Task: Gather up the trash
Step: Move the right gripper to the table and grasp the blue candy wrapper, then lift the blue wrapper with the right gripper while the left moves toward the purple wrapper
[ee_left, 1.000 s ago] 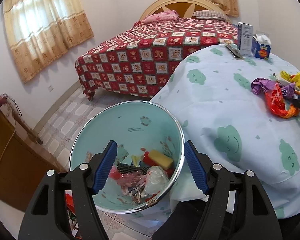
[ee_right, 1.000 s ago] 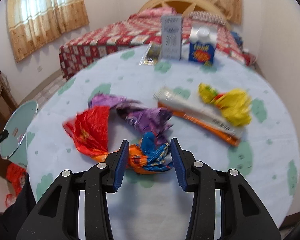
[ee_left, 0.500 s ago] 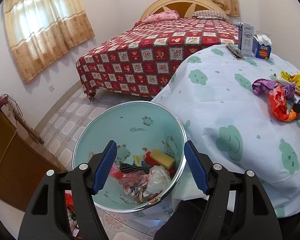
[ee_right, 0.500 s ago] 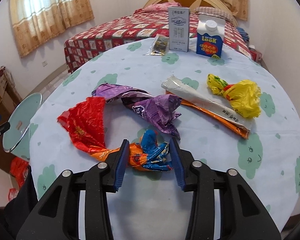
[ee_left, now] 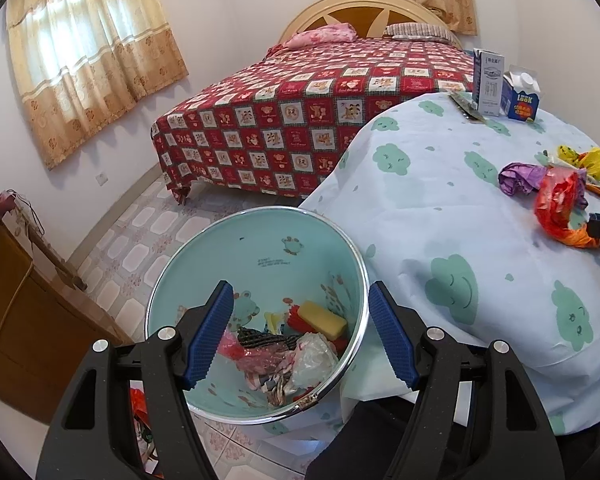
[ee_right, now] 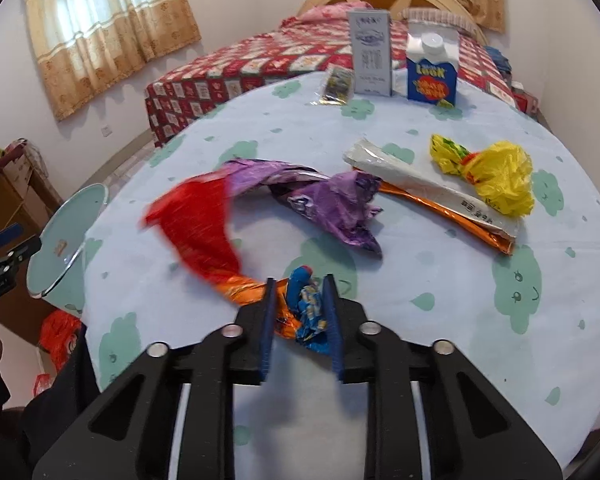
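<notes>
Wrapper (ee_right: 236, 264) lies crosswise (red end left), claw-pinched (ee_right: 299, 300).

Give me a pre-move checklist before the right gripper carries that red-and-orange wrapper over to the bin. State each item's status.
1. Right gripper closed on the red-and-orange wrapper: ok, the fingers pinch its blue-and-orange end.
2. Wrapper fully off the tablecloth: cannot tell, the red part is motion-blurred.
3. Purple wrapper free of the held one: cannot tell, they lie very close.
4. Bin mouth open toward the table: ok, tilted, with trash already inside.
5. Left gripper clear of the drop path: not ok, its open fingers hover across the bin mouth.
6. Milk carton out of the way: ok, at the table's far edge.
</notes>
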Available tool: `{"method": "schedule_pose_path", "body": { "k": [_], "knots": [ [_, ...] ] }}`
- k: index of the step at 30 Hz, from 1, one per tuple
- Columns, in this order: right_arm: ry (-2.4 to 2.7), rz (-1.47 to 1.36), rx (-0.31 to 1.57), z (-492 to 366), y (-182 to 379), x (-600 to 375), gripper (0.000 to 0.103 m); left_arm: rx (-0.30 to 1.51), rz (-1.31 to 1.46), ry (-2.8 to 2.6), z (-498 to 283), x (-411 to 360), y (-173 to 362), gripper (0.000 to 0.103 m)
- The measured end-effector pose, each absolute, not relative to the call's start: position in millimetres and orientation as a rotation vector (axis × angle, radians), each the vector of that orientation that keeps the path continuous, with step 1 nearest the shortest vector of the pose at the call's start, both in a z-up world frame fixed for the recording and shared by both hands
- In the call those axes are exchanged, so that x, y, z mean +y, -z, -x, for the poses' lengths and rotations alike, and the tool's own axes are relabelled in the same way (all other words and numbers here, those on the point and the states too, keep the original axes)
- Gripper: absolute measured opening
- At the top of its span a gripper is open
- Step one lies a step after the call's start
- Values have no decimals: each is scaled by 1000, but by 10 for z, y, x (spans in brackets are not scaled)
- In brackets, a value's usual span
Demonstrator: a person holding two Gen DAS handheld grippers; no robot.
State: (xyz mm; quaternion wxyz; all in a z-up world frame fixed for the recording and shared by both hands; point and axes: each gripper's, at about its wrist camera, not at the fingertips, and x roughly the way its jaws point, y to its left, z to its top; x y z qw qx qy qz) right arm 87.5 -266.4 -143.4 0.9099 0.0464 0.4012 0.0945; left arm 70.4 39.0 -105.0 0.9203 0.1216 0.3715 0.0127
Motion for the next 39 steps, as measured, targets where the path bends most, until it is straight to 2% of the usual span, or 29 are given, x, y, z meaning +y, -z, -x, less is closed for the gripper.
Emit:
{"method": "schedule_pose_path", "body": {
  "k": [8,15,23,32,33,35,36,37,39],
  "knots": [
    [-199,-95,693,-620,1184,-2692,14,747,-256,7,-782,111,961,69],
    [-18,-133,575,-370,921,-3295,14,731,-274,107,-998,-596,954,69],
    [90,-187,557,-310,1013,-3802,14,737,-323,245,-1281,-1534,1145,69],
    [101,-223,559,-335,1111,-4070,15,809,-357,272,-1624,-1829,1431,68],
    [94,-224,561,-354,1123,-4064,15,811,-355,286,-1637,-1842,1434,64],
    [88,-222,563,-347,1128,-4048,15,824,-371,321,-1647,-1875,1451,21],
    [84,-222,564,-355,1132,-4036,15,832,-368,332,-1654,-1877,1457,15],
    [78,-221,564,-367,1130,-4018,15,834,-368,335,-1653,-1871,1457,1],
    [68,-214,563,-397,1110,-3958,15,820,-379,324,-1633,-1859,1442,0]
  ]
}}
